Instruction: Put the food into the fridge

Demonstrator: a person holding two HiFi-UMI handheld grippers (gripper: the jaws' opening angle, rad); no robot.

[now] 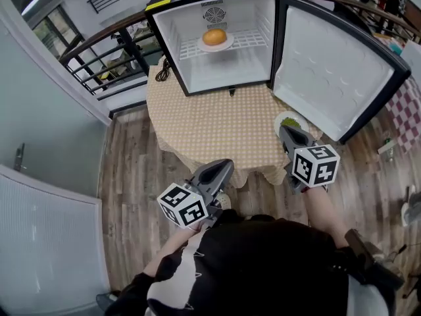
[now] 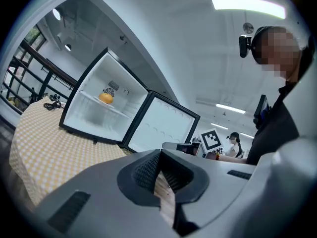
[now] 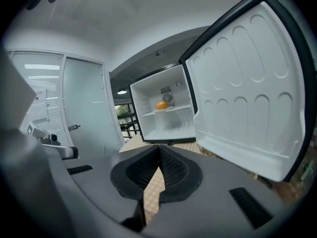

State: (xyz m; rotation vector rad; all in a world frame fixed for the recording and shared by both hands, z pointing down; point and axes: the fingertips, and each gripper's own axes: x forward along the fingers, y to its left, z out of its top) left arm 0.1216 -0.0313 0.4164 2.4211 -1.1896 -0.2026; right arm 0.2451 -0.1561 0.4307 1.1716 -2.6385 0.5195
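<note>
Presently held: nothing; left hand-held gripper (image 1: 226, 164) and right hand-held gripper (image 1: 284, 130) both pressed together.
Advice: spread right jaws before reaching plate of green food (image 1: 287, 114).

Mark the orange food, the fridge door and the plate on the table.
orange food (image 1: 214, 36), head view, its top.
fridge door (image 1: 329, 64), head view, white inner panel.
plate (image 1: 277, 122), head view, left rim.

We see a round table (image 1: 210, 124) in a yellow checked cloth on a wooden floor (image 1: 131, 176). A black cable (image 1: 162, 72) lies on it near a dark railing (image 1: 108, 54).
</note>
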